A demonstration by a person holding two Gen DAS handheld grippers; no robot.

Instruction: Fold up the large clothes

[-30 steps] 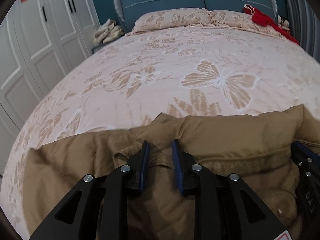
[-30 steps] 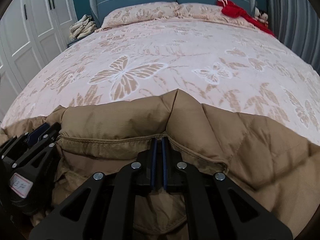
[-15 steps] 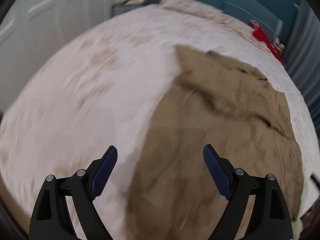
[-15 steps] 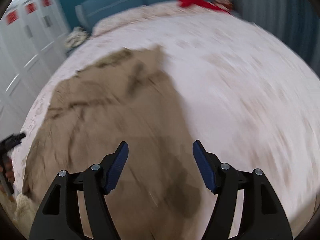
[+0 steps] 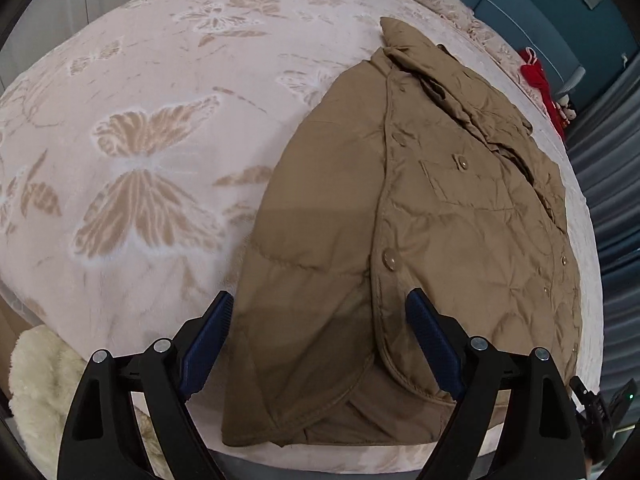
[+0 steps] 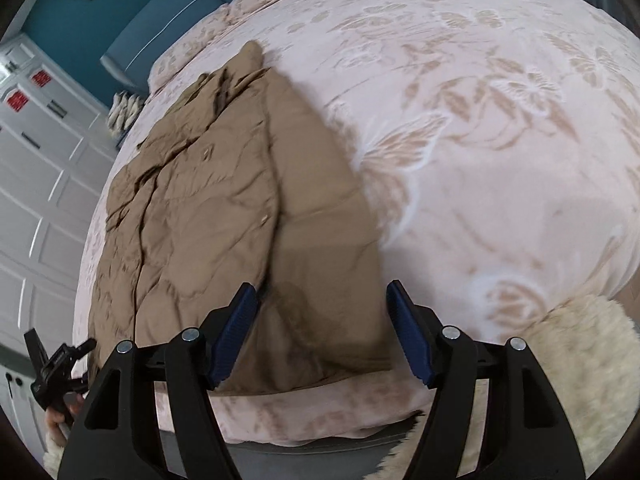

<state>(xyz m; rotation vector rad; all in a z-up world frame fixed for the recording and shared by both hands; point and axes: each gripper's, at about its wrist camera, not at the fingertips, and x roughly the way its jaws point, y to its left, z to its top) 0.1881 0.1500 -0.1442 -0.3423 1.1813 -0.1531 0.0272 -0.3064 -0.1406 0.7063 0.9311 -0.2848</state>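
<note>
Black angular frames on both — left gripper (image 5: 316, 340) and right gripper (image 6: 320, 332) alike. Ribbed dark-blue pads (image 5: 206, 340) on the inner faces; silver round screws (image 5: 477, 343) just behind the pads, triangular cut-outs further back.

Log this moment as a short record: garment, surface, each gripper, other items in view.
garment: tan quilted jacket, lying flat on the bed, snap front up, collar toward the headboard
surface: bedspread, pink with a butterfly print
left gripper: jaws open, nothing between them, above the jacket hem
right gripper: jaws open, holding nothing, above the hem
other: red cloth near the headboard; fluffy cream fabric at the bed's foot
</note>
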